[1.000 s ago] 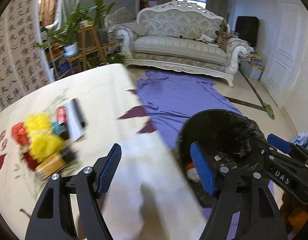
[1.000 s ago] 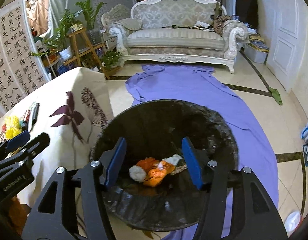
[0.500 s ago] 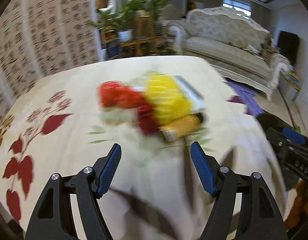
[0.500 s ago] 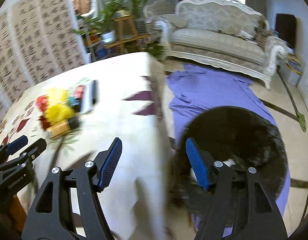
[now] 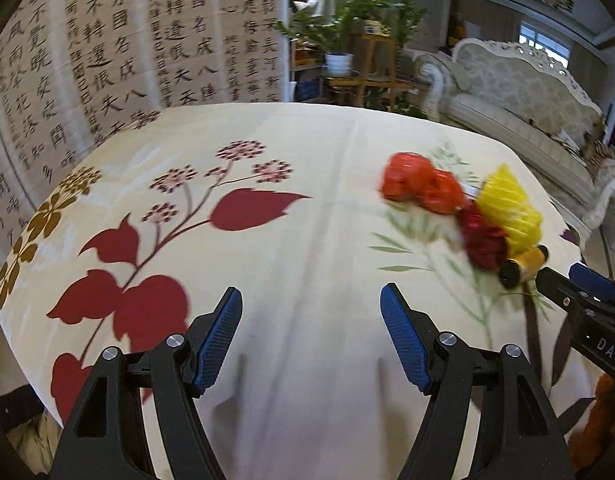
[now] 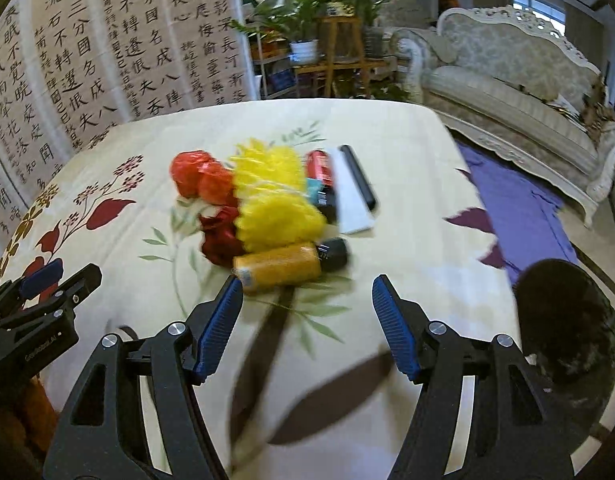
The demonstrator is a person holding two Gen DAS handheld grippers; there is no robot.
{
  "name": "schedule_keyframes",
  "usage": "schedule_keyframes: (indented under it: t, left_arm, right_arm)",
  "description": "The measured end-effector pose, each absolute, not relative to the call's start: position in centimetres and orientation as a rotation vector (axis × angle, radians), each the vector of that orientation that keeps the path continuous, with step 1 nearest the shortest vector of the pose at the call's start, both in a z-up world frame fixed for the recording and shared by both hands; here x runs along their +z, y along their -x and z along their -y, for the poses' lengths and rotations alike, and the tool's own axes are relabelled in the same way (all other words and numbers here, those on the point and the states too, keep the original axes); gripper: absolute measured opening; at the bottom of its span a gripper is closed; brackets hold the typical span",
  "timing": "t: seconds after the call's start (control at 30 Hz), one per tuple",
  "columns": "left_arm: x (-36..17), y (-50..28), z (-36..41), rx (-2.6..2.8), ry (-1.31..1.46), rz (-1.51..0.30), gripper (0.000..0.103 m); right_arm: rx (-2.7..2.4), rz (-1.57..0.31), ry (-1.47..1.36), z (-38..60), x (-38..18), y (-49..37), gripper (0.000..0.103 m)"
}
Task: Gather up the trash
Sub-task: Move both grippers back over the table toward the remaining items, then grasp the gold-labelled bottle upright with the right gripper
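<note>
R claw sits low centre of its view, jaws apart w/ nothing between; they've just been opening. L claw, same spot in its own view, also apart and empty, over bare counter.

Nearest trash in the R view: yellow bottle lying on its side just past the L pad, black cap pointing right. Prob. rigid, light, round and a bit slick, so likely to roll; best taken across the mid-body, not the cap.

Behind it, touching: dark red wrapper, two yellow crinkly wads, orange-red bags. Look soft, near weightless, will crush; pinch a bunched fold.

Upper right of the pile: red can, white flat piece w/ black bar. Flat one is thin, hard to get under; take it by an edge.

Black-lined bin at right edge, on the floor beside the counter.
</note>
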State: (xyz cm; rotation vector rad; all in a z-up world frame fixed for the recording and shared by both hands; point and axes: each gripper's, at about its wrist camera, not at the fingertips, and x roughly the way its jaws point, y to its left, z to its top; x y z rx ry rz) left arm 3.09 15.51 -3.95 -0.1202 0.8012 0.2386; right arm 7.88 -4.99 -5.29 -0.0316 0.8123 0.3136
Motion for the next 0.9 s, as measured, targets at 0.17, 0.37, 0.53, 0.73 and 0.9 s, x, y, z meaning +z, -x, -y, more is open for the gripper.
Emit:
schedule_keyframes:
  t: [0.17, 0.37, 0.53, 0.73, 0.9]
  left_arm:
    - [-4.2, -3.1, -16.9, 0.241, 0.151, -0.806, 0.07]
    - [-4.3, -3.3, -16.9, 0.23, 0.153, -0.805, 0.07]
    - [-4.4, -3.4, -17.1, 0.229, 0.158, -0.812, 0.07]
    - [-4.4, -3.6, -16.8, 0.23, 0.139, -0.816, 0.07]
    - [-4.5, -3.6, -16.6, 0.234, 0.134, -0.817, 0.07]
  right_arm:
    - [0.298, -0.825, 0.055, 3.0, -5.3, -9.2, 0.07]
    - [0.236, -0.859, 0.082, 2.8, -6.1, -10.7, 0.07]
    - [0.209, -0.882, 0.075, 4.5, -6.8, -10.4, 0.07]
    - [0.173, -0.9, 0.039, 7.4, -7.1, -9.9, 0.07]
    - [0.162, -0.9, 0.015, 8.7, -6.9, -9.8, 0.07]
